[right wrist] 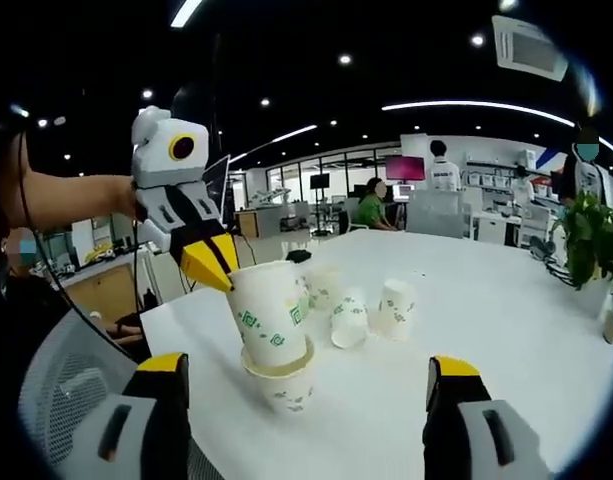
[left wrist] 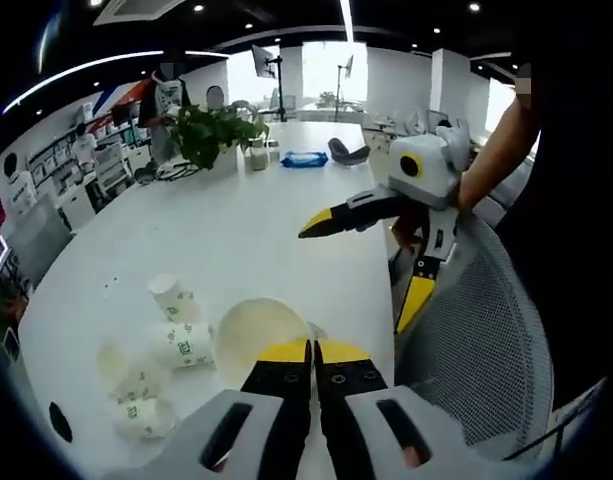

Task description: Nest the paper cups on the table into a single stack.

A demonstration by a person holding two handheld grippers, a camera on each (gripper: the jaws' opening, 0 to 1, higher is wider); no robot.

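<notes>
White table (left wrist: 236, 230), office behind, scattered paper cups (left wrist: 176, 345), potted plant (left wrist: 214, 132)

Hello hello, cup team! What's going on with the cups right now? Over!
Left gripper shut on paper cup, nesting it into a second cup. Right gripper open. Loose cups wait on table. Nothing in the way.

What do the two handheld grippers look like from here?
Both match: the left gripper and right gripper have light grey bodies, black jaws with yellow tips, and yellow-and-black striping along the handle. A thin dark cable trails from the left gripper. The person wears a dark top.
</notes>
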